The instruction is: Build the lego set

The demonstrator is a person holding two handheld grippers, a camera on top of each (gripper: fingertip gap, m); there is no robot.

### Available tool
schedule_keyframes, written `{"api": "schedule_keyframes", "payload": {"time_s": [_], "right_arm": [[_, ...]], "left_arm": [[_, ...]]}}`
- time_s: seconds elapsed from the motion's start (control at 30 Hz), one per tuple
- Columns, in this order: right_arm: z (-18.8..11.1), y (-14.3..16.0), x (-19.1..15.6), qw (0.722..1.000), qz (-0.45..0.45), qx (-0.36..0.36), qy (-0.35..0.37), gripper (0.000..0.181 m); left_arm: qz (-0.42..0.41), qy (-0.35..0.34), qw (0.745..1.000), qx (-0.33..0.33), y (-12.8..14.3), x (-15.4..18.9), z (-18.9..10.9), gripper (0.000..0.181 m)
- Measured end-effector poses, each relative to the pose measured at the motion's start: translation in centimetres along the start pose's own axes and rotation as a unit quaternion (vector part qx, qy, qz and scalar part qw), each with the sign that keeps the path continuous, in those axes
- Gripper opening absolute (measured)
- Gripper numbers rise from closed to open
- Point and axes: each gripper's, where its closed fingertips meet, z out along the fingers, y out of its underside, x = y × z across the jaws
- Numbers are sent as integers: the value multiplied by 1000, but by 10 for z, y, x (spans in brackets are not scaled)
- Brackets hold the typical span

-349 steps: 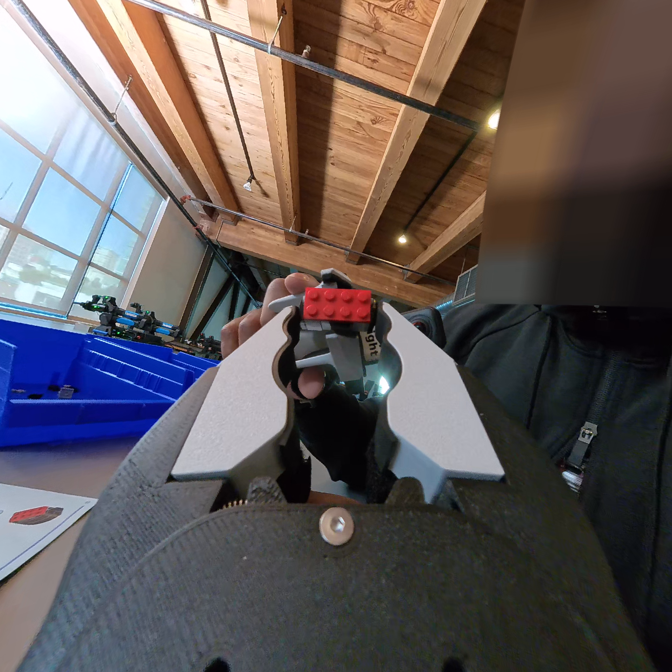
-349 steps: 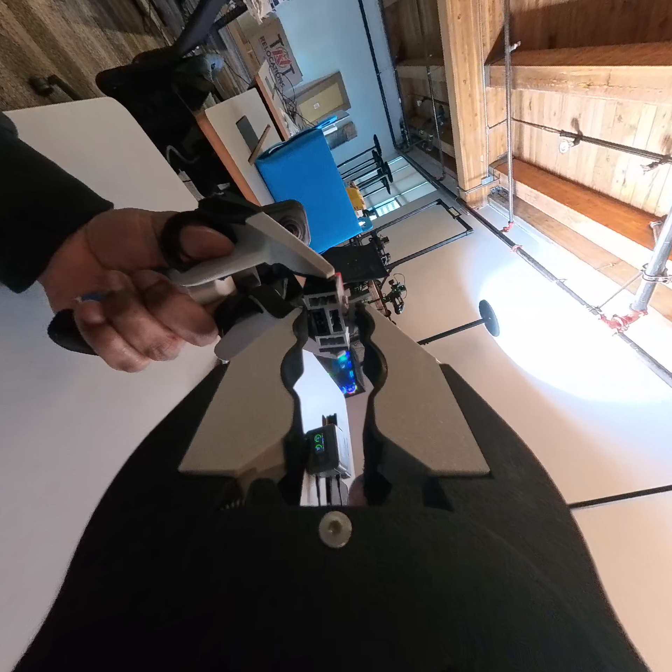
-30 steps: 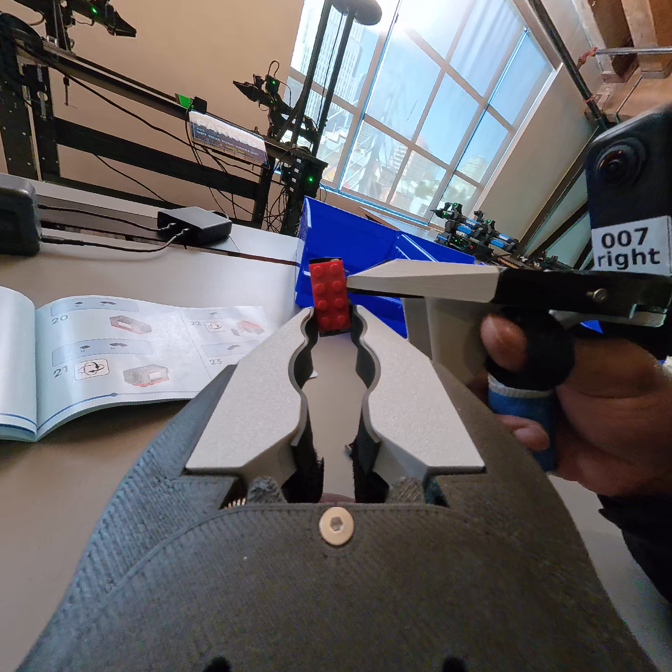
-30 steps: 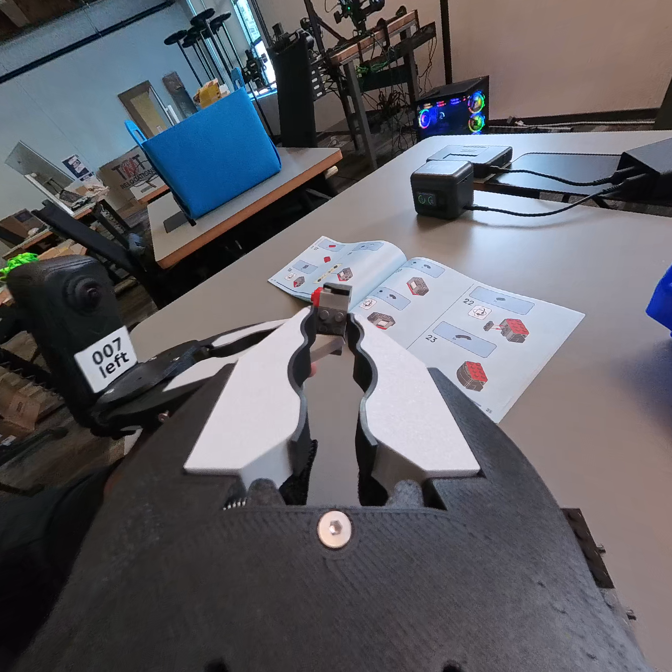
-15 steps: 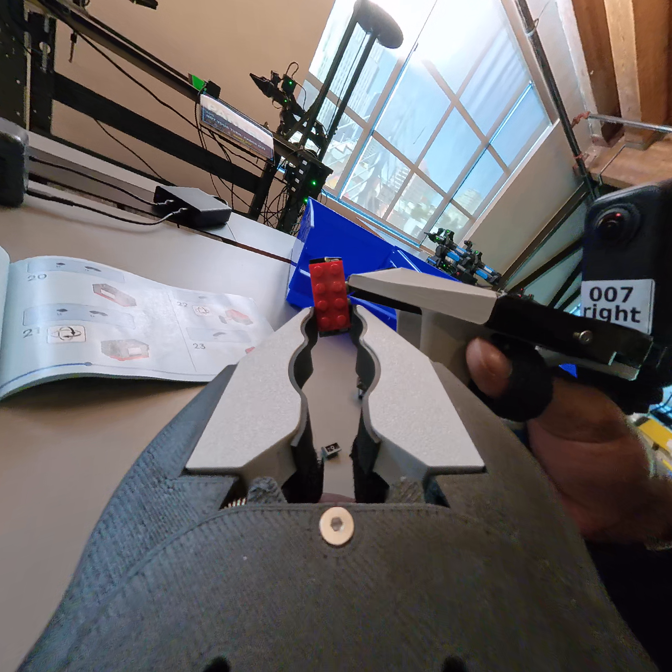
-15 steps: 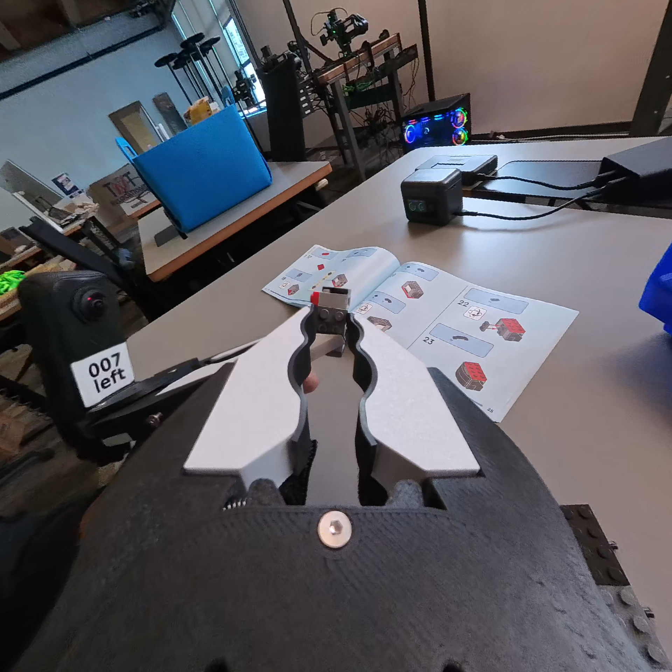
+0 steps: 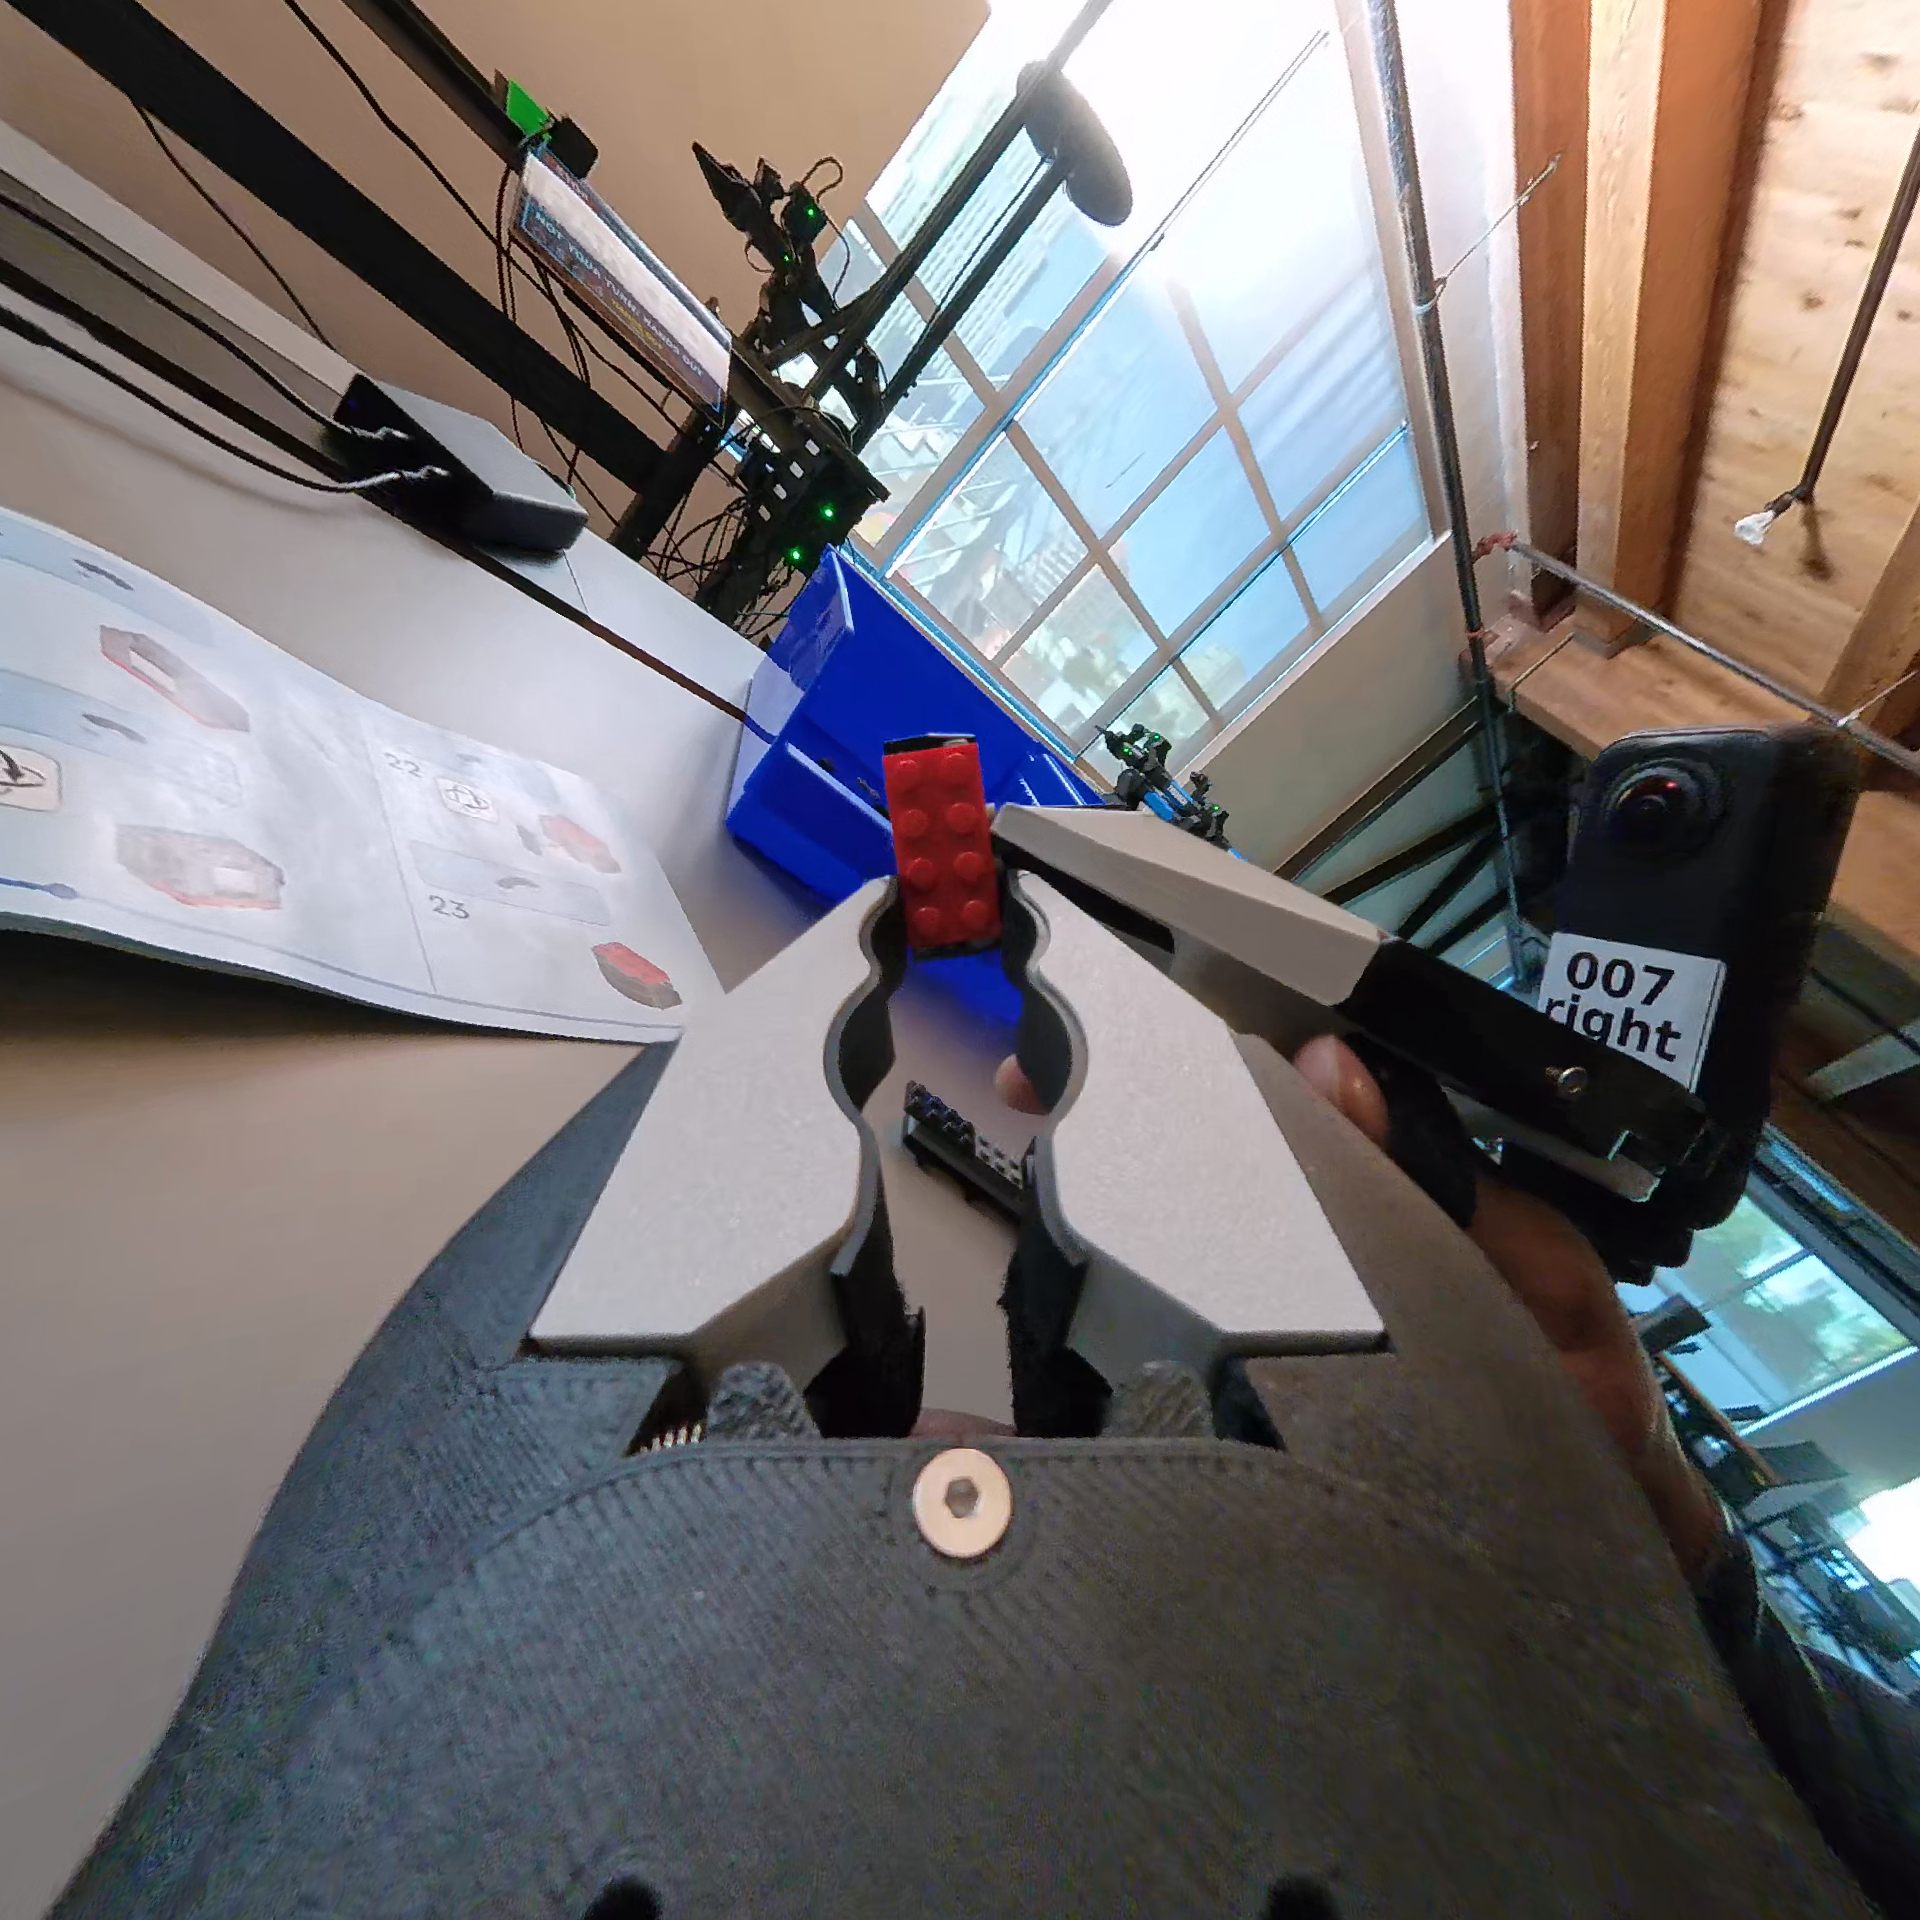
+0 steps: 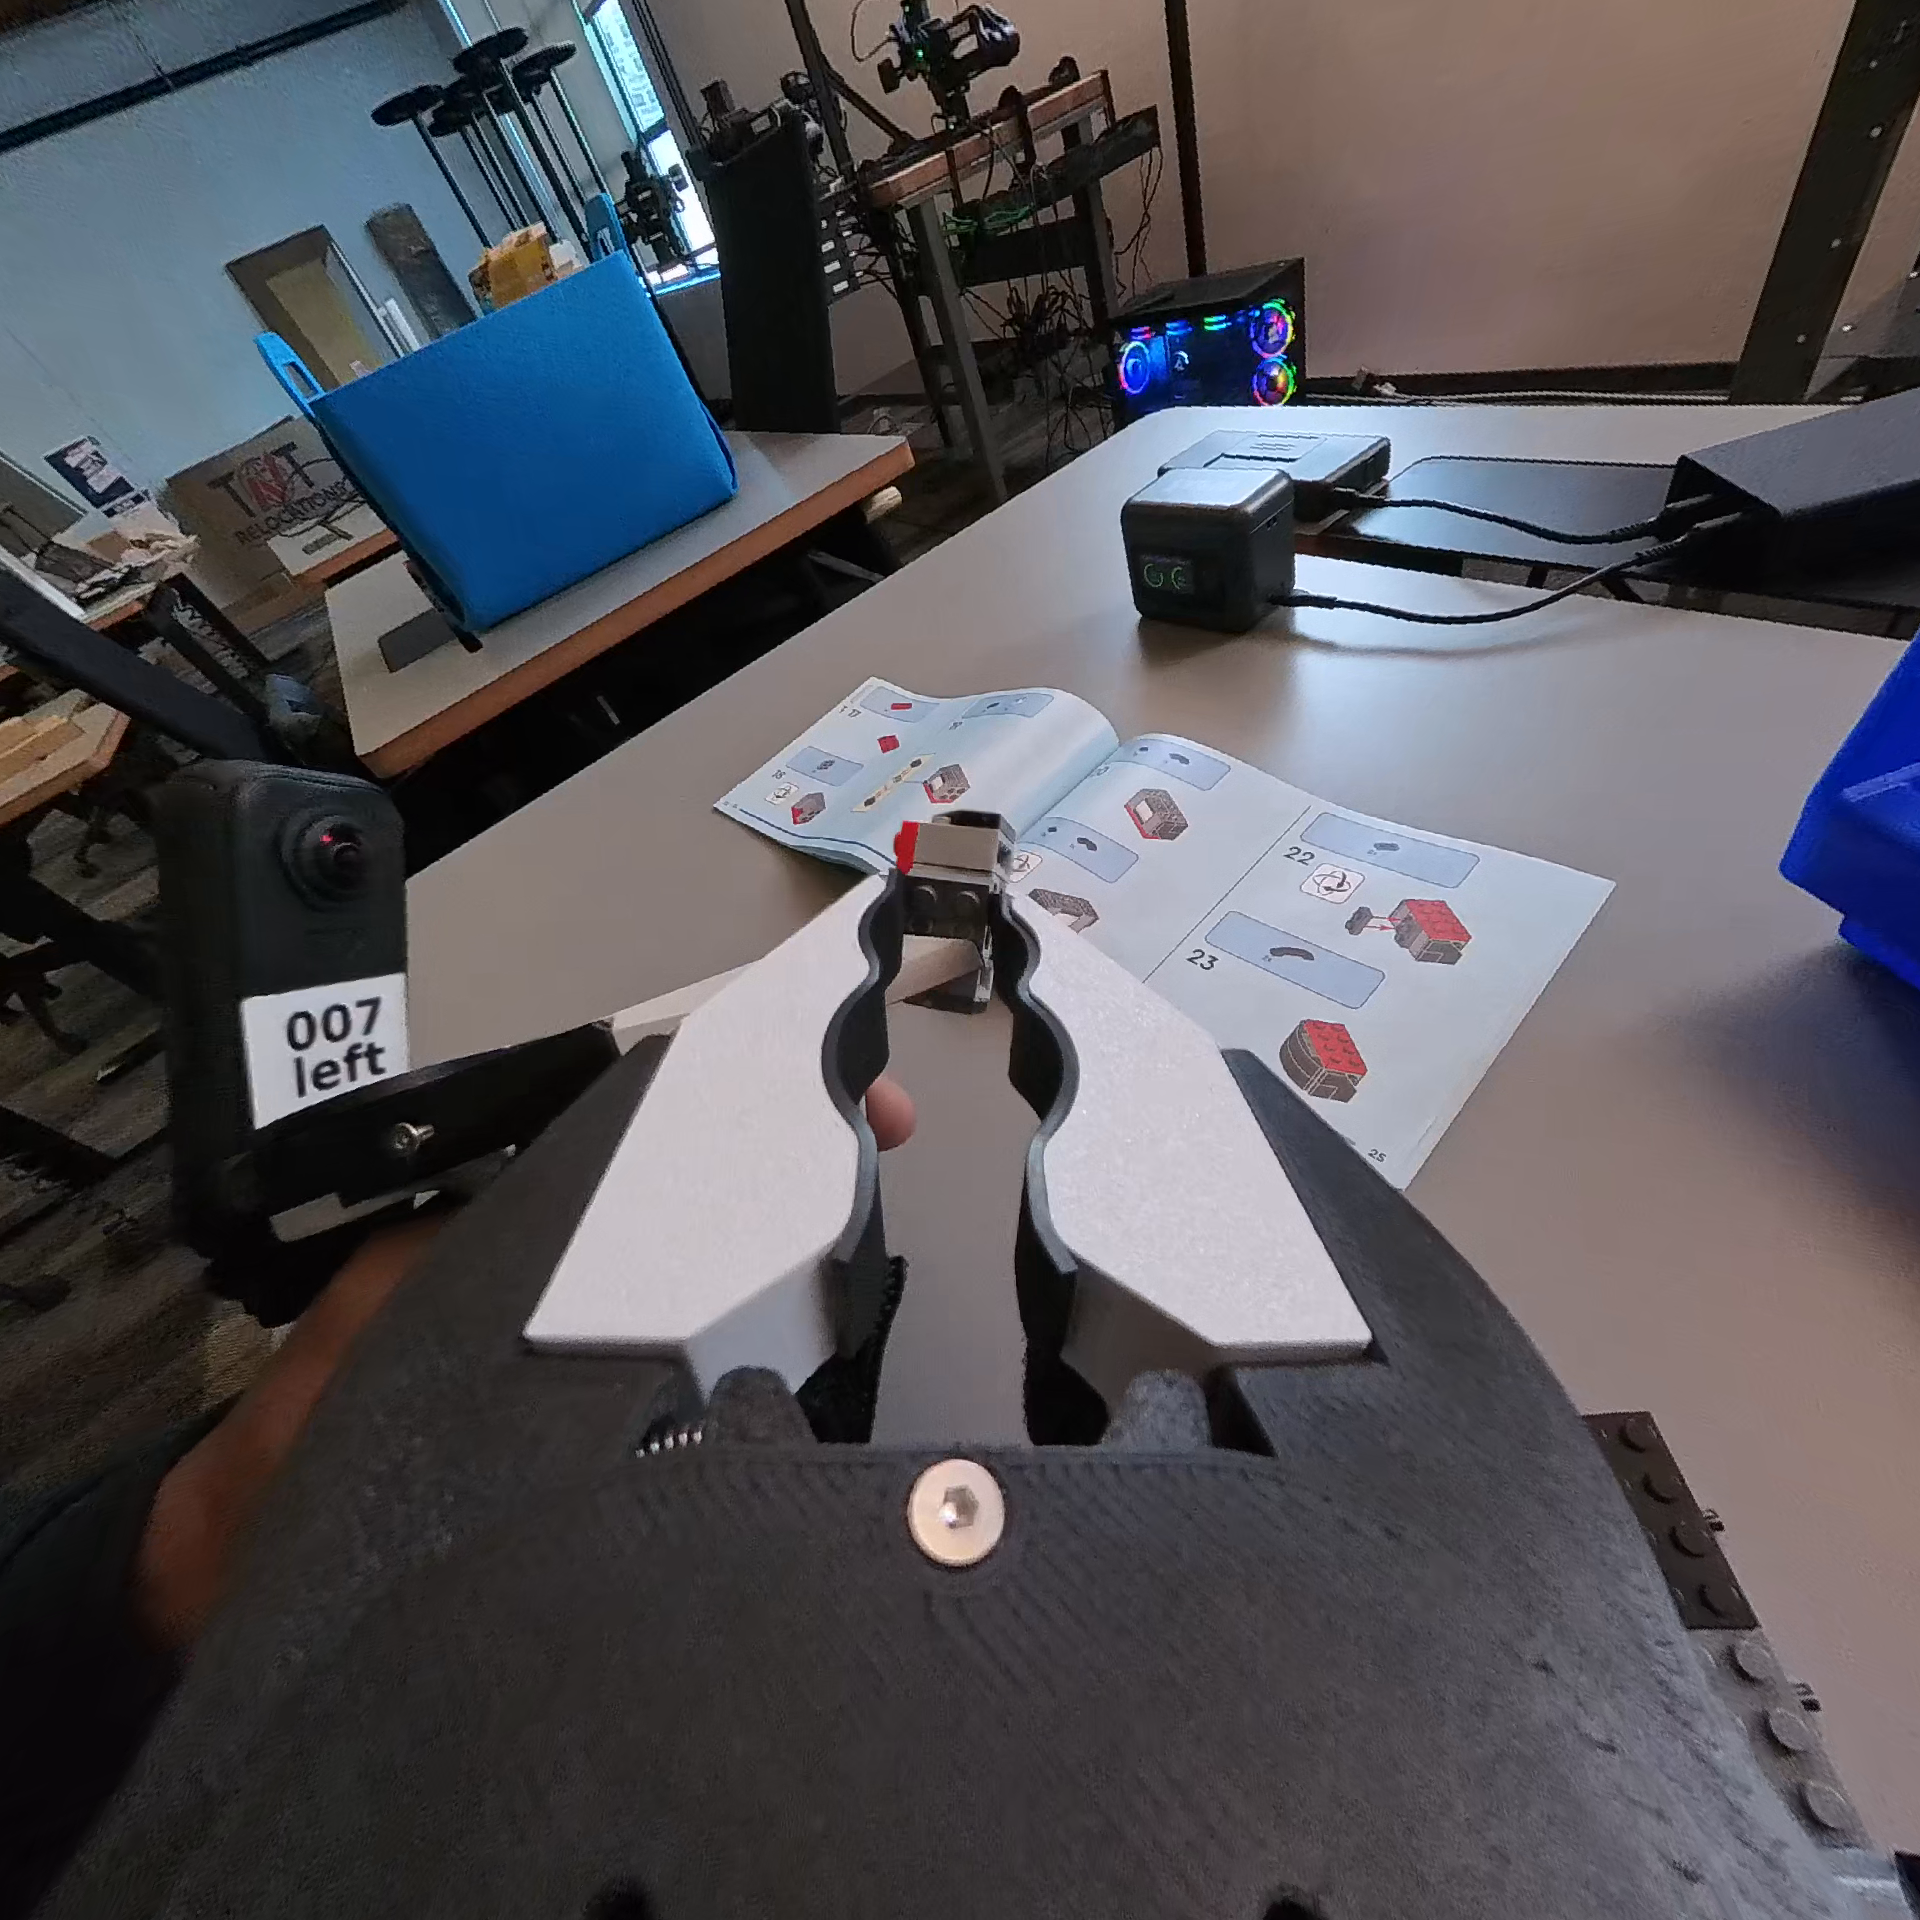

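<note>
A small lego build is held in the air between both grippers. In the left wrist view its red studded brick (image 7: 940, 852) faces me, pinched at the tips of my left gripper (image 7: 945, 920). My right gripper's finger (image 7: 1174, 894) comes in from the right and touches the build's side. In the right wrist view the build shows its grey and dark side (image 8: 951, 883) with a red edge, pinched by my right gripper (image 8: 948, 914). My left gripper's finger (image 8: 727, 1003) reaches in from the left.
An open instruction booklet (image 8: 1247, 883) lies on the grey table (image 8: 1558, 1247), also in the left wrist view (image 7: 312, 810). A blue bin (image 7: 862, 748) stands beyond the build. A black studded plate (image 7: 966, 1143) lies below it. Black boxes with cables (image 8: 1210, 561) sit farther back. Both grippers' tips are close together, under 4 cm apart.
Both grippers stay shut on the build. The left gripper has tilted and swung, so the booklet slid left and the black plate came into view between its fingers.
</note>
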Motion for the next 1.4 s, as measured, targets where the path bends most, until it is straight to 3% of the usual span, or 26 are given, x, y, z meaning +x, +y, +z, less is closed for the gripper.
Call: {"api": "schedule_keyframes", "payload": {"time_s": [0.7, 1.1, 1.23, 1.4], "right_arm": [[1, 7, 8, 999, 1, -28, 24, 16], [2, 8, 11, 999, 26, -24, 16, 22], [0, 1, 12, 998, 59, -14, -17, 27], [-5, 0, 5, 974, 171, -43, -143, 36]], "left_arm": [[-128, 27, 991, -9, 11, -1, 3, 16], [-230, 46, 972, -14, 13, -7, 1, 16], [-245, 58, 968, -17, 10, -5, 0, 16], [-257, 95, 961, -30, 4, 5, -3, 16]]}}
